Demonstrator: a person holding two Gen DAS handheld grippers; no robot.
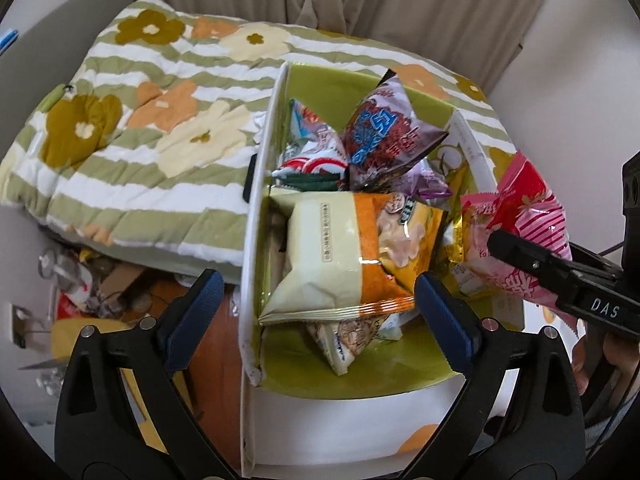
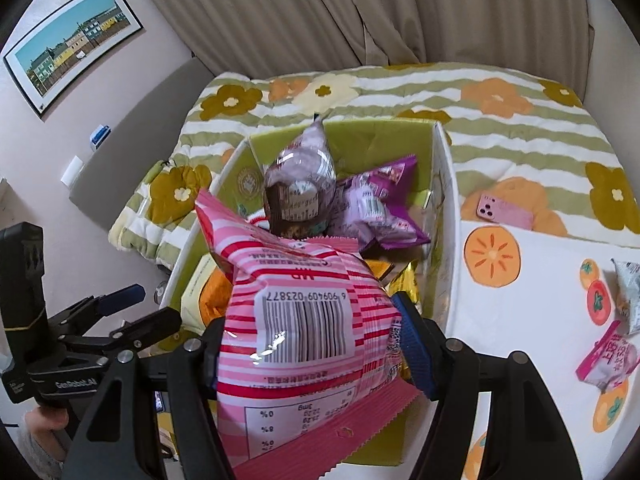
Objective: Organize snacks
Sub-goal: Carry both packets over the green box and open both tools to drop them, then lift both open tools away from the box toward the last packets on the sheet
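Note:
A white box with a green inside (image 1: pixel 256 216) (image 2: pixel 440 216) stands on the bed and holds several snack bags. An orange and cream bag (image 1: pixel 344 256) lies on top near the front, with a dark red and blue bag (image 1: pixel 384 136) (image 2: pixel 300 188) and a purple bag (image 2: pixel 380 208) behind it. My right gripper (image 2: pixel 316 344) is shut on a pink striped bag (image 2: pixel 304 320) (image 1: pixel 520 224) and holds it above the box's right side. My left gripper (image 1: pixel 316 304) is open and empty, just above the box's front left corner.
The box sits on a green striped floral quilt (image 1: pixel 140 128) (image 2: pixel 520 120). A pink phone (image 2: pixel 504 212) lies on the quilt. To the right, a white cloth with orange fruit prints (image 2: pixel 520 280) holds two small snack packets (image 2: pixel 608 356). Curtains hang behind. Clutter lies on the floor (image 1: pixel 92 280).

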